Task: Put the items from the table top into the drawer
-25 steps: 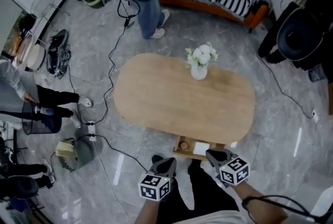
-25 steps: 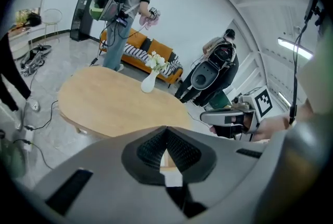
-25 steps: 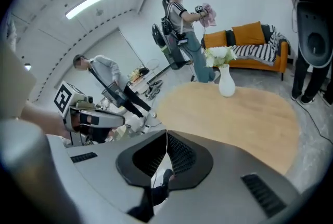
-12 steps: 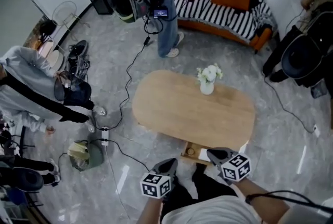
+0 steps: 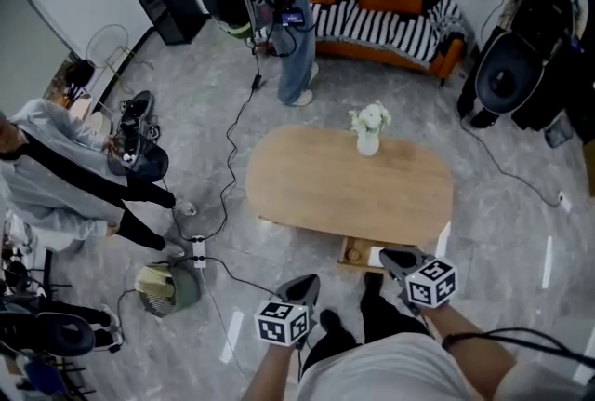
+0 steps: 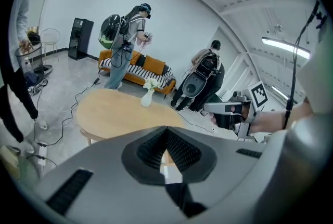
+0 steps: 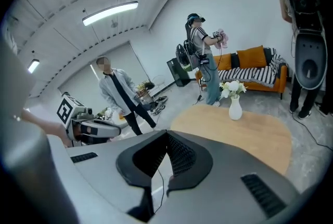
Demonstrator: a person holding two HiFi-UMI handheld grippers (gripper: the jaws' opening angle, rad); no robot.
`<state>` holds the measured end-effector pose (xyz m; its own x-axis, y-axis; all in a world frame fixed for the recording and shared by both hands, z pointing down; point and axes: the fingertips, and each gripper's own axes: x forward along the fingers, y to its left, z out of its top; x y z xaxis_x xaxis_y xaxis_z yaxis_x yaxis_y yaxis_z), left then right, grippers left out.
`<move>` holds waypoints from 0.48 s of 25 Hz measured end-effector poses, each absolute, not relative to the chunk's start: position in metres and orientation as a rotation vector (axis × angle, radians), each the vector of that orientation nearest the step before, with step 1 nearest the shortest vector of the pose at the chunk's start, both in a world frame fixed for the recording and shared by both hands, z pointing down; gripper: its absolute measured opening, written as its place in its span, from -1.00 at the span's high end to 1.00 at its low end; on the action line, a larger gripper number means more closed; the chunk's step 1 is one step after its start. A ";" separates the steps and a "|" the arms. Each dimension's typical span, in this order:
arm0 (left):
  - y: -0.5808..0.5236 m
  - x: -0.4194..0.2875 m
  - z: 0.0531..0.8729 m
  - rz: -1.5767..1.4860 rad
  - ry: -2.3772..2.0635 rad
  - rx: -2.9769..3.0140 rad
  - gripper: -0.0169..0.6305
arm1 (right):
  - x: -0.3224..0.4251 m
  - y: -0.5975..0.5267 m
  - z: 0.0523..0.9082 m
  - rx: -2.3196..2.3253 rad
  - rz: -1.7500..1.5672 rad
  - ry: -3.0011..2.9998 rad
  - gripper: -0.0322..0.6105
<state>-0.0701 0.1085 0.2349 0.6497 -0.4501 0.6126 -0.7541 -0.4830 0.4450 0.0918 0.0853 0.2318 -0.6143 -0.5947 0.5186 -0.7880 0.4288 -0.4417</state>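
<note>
Wooden oval table [image 5: 316, 194] bears a white flower vase [image 5: 368, 144]; its open drawer [image 5: 343, 261] (on the person's side) holds small items [image 5: 354, 253]. Left gripper [image 5: 309, 281] and right gripper [image 5: 388, 256] hang nearby, jaws together, empty.

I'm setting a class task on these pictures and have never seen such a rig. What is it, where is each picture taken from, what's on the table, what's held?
No robot here: a person holds a two-jaw tool in each hand, the left tool and the right tool. The top-down picture comes from a camera on the person's head; the other two from cameras riding on each tool. On the oval table stands only a vase of white flowers. A drawer below its near edge is open. Both tools are shut and empty.
</note>
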 end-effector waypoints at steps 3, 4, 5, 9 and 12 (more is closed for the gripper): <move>0.126 -0.092 0.227 0.542 -0.917 2.195 0.95 | 0.074 0.109 0.224 1.267 0.947 -2.399 0.80; 0.132 -0.098 0.224 0.541 -0.911 2.209 0.95 | 0.069 0.117 0.221 1.289 0.939 -2.399 0.80; 0.137 -0.102 0.221 0.541 -0.905 2.221 0.95 | 0.067 0.124 0.218 1.308 0.931 -2.399 0.80; 0.160 -0.115 0.211 0.547 -0.881 2.259 0.95 | 0.059 0.150 0.209 1.366 0.908 -2.395 0.79; 0.176 -0.124 0.206 0.562 -0.873 2.276 0.95 | 0.056 0.168 0.203 1.398 0.884 -2.388 0.79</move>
